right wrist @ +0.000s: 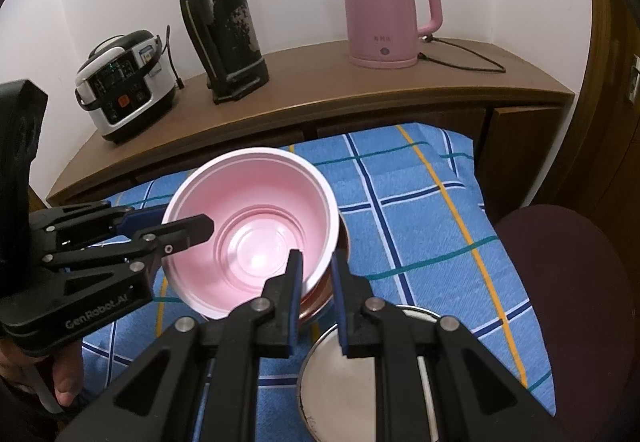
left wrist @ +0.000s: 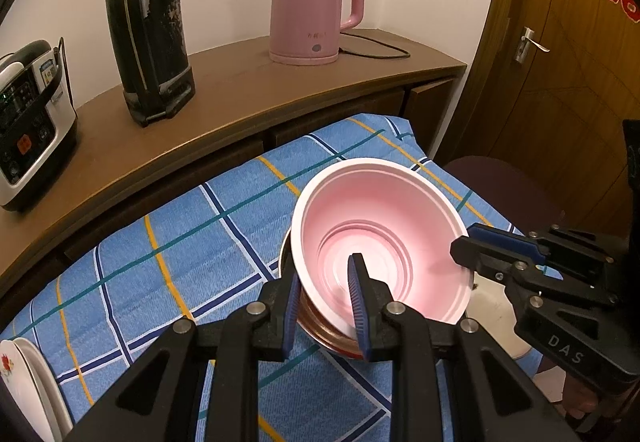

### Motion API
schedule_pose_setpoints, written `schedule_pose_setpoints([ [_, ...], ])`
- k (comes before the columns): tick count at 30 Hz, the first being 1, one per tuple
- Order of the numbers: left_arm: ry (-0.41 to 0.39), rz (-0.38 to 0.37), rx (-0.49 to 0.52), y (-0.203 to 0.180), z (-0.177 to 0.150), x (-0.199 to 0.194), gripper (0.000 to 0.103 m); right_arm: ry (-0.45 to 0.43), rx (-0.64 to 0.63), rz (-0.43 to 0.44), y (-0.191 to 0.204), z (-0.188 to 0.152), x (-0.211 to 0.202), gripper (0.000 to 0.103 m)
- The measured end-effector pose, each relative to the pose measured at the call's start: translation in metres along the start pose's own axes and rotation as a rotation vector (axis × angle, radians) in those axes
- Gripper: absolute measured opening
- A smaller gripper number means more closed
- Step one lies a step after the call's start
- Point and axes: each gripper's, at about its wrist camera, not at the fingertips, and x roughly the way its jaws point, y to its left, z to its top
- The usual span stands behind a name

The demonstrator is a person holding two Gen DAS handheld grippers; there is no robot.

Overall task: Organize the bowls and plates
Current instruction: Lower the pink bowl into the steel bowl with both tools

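A pink bowl (left wrist: 380,226) (right wrist: 256,209) sits tilted in a copper-coloured bowl (left wrist: 326,340) (right wrist: 316,306) on the blue checked cloth (left wrist: 180,242) (right wrist: 420,209). My left gripper (left wrist: 326,302) (right wrist: 202,228) is shut on the pink bowl's near-left wall, one finger inside and one outside. My right gripper (right wrist: 316,278) (left wrist: 464,248) is shut on the bowl's opposite rim the same way. A pale round plate with a metal rim (right wrist: 360,382) (left wrist: 494,306) lies on the cloth just below the right gripper.
A wooden sideboard (left wrist: 240,97) (right wrist: 320,93) behind the cloth carries a pink kettle (left wrist: 312,9) (right wrist: 388,9), a black flask (left wrist: 148,25) (right wrist: 220,21) and a rice cooker (left wrist: 28,121) (right wrist: 124,85). White flowered plates (left wrist: 24,382) stand at the left. A dark stool (right wrist: 568,302) and door (left wrist: 560,61) are right.
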Motion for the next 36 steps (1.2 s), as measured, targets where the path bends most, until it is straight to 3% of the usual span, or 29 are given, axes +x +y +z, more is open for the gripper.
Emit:
schedule_pose_setpoints([
  [15,0.040,0.002,-0.003,0.003,-0.005,0.015,0.026,0.030,-0.006,0.001,-0.002,-0.002,0.010,0.016],
  [36,0.039,0.007,0.002,0.004,-0.005,0.015,0.026,0.046,-0.015,0.003,-0.002,-0.002,0.015,0.017],
])
